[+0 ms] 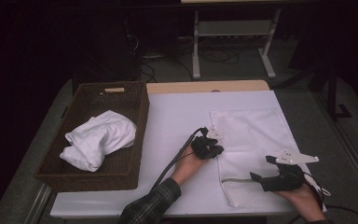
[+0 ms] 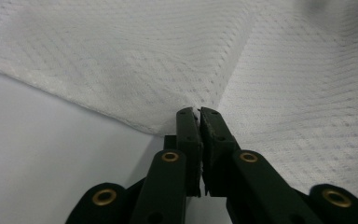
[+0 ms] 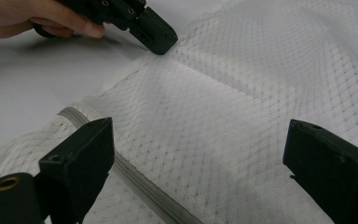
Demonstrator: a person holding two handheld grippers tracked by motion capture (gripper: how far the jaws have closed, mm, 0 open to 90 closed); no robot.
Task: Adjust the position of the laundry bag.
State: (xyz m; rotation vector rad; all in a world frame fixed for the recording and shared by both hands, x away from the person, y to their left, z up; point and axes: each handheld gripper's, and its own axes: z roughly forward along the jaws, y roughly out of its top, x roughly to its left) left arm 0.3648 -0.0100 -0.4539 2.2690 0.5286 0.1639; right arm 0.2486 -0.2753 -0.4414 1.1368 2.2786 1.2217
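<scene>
We see a white mesh laundry bag (image 1: 256, 140) lying flat on the right part of the white table (image 1: 177, 116), its grey zipper (image 3: 135, 179) running along the end nearest the person. The left gripper (image 1: 216, 150) sits at the bag's left edge; in the left gripper view its jaws are clenched together on a pinch of the mesh (image 2: 198, 112), the fabric rising in a small crease at the tips. In the right gripper view we find that same gripper (image 3: 161, 44) with its tip on the edge of the netting, the left hand (image 3: 23, 16) behind it. The right gripper (image 1: 261, 176) hovers over the zipper end, jaws spread wide with nothing between them. To the left stands a brown wicker basket (image 1: 135, 100) holding a crumpled white garment (image 1: 100, 137).
</scene>
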